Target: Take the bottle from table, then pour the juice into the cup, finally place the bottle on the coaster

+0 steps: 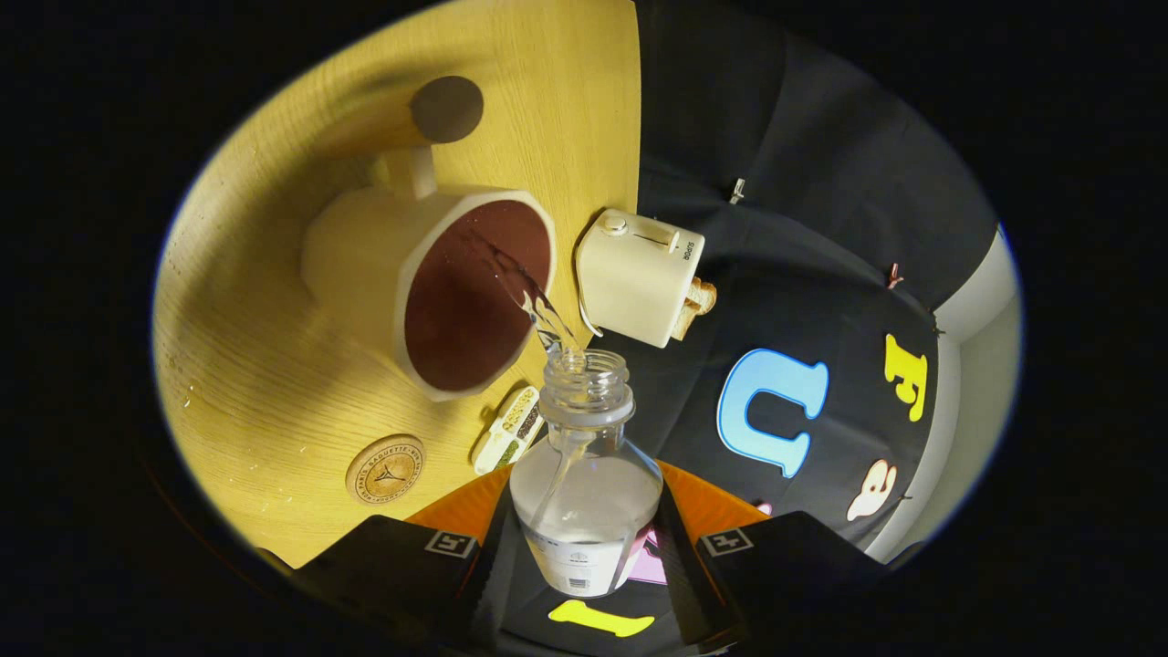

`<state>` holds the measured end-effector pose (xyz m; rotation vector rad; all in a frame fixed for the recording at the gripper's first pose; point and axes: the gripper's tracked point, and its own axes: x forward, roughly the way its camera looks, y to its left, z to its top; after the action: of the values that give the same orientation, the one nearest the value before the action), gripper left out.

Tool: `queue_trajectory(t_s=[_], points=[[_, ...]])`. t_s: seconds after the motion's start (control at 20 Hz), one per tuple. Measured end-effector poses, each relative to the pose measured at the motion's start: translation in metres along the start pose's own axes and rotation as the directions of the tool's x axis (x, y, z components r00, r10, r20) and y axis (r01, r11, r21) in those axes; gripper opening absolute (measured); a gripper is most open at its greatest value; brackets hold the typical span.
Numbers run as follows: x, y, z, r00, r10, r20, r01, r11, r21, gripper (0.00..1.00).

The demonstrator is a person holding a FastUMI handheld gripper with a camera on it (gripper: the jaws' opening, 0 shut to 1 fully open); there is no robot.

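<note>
Two fingers (680,547) press the sides of the clear bottle (584,511), clamped on its body, and the gripper (584,566) has it tipped hard over, mouth pointing toward the cup (429,292). And the pour is on! A thin clear stream (534,306) leaves the open neck and arcs just ahead of the fingers into the cup's dark-lined interior. The cup, pale outside with a handle on its far side, stands on the wooden table (274,383), the bottle's mouth hovering just above its near rim.

Plenty of liquid appears to remain in the bottle, so this looks like the middle of the task. The trick now is patience: hold the tilt steady, keep the stream landing well inside the rim rather than on its edge, and avoid any sudden extra roll that would send a gush over the side. A firm grip matters too, since a smooth bottle could slip.

Near the fingers on the table waits the round wooden coaster (385,469), with a small patterned object (509,429) beside it. A cream toaster (639,274) sits beyond the cup, by the table's edge.
</note>
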<state>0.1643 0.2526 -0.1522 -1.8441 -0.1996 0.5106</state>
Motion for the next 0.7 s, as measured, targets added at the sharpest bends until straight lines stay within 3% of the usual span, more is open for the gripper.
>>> queue_trajectory(t_s=[0.7], points=[[-0.0006, -0.0029, 0.0006, 1.0, -0.005, 0.029, 0.008, 0.996, -0.089, 0.74]])
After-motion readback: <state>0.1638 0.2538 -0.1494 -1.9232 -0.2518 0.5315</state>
